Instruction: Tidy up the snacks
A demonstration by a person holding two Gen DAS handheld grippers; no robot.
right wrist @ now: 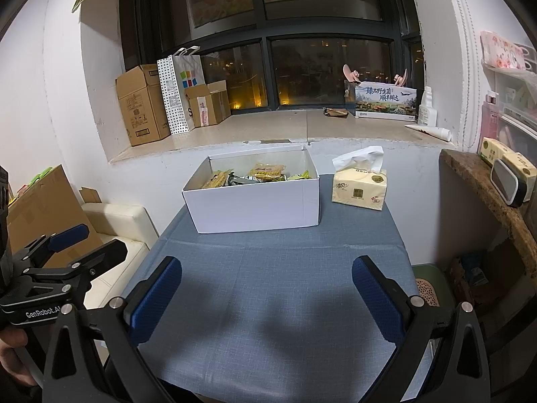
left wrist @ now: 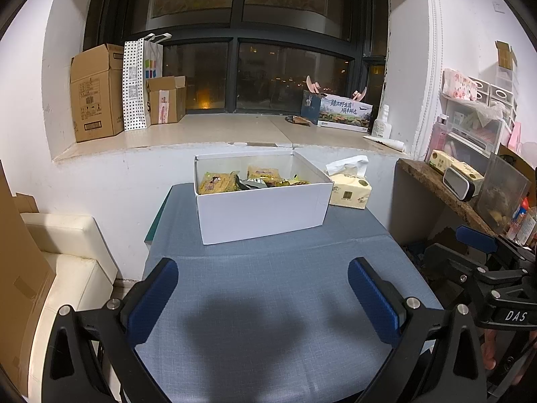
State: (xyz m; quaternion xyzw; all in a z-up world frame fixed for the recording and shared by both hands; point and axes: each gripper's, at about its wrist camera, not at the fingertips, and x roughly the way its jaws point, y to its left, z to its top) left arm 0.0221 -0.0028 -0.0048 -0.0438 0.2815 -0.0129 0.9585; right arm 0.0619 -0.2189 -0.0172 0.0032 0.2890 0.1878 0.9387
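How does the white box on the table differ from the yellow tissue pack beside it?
The white box is plain white card, and the tissue pack is yellow with printed labels. The white box is clearly larger and wider than the tissue pack. The white box stands open at the top with snack packets inside, while the tissue pack is closed apart from one white tissue sticking up. Both sit on the blue tablecloth at the far end, apart from each other.

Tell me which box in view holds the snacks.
The open white cardboard box on the blue-clothed table; the brown cardboard boxes stand on the windowsill.
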